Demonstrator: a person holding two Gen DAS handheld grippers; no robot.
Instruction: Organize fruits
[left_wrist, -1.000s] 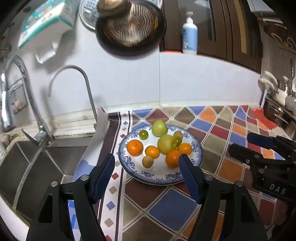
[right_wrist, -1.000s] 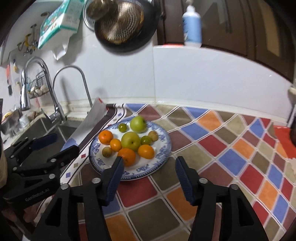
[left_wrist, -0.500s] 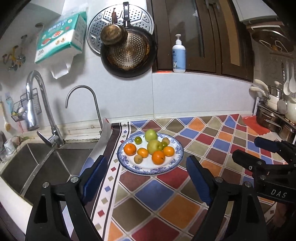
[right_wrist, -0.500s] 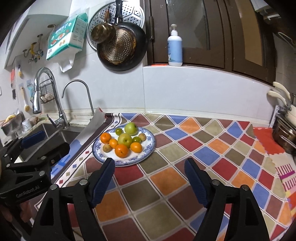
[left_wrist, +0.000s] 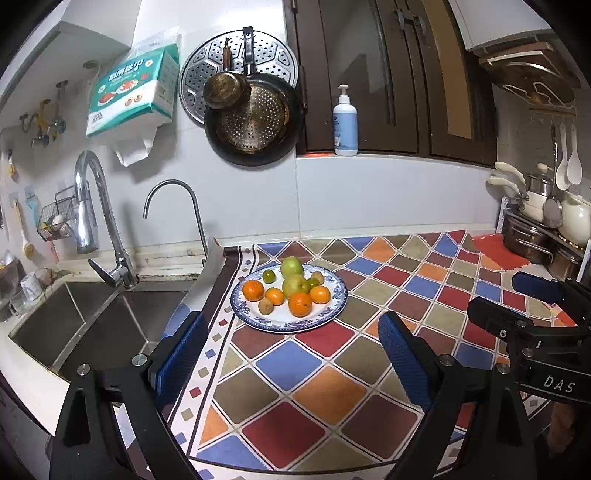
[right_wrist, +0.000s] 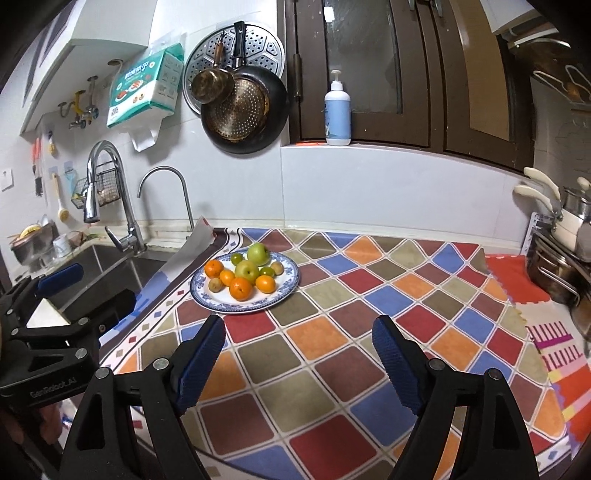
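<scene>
A blue-and-white plate (left_wrist: 341, 295) (right_wrist: 295, 275) sits on the patterned counter cloth near the sink. It holds two green apples (left_wrist: 291, 266) (right_wrist: 258, 253), several oranges (left_wrist: 300, 304) (right_wrist: 241, 288), and small green and brownish fruits. My left gripper (left_wrist: 291, 320) hovers back from the plate's near rim, its jaws opening with nothing between them. My right gripper (right_wrist: 299, 322) hangs over the cloth to the right of the plate; its jaws are opening too, and empty. Each gripper shows at the edge of the other's view.
A steel sink (left_wrist: 74, 325) with a tall faucet (left_wrist: 98, 206) and a slim tap (left_wrist: 173, 195) lies left of the plate. Pans (left_wrist: 255, 122) hang on the wall above. A soap bottle (left_wrist: 345, 125) stands on the ledge. Pots (left_wrist: 535, 243) crowd the right end.
Both grippers have pulled back from the plate and risen a little, so the plate looks smaller and farther. Both pairs of jaws have widened. The fruit has not moved.
</scene>
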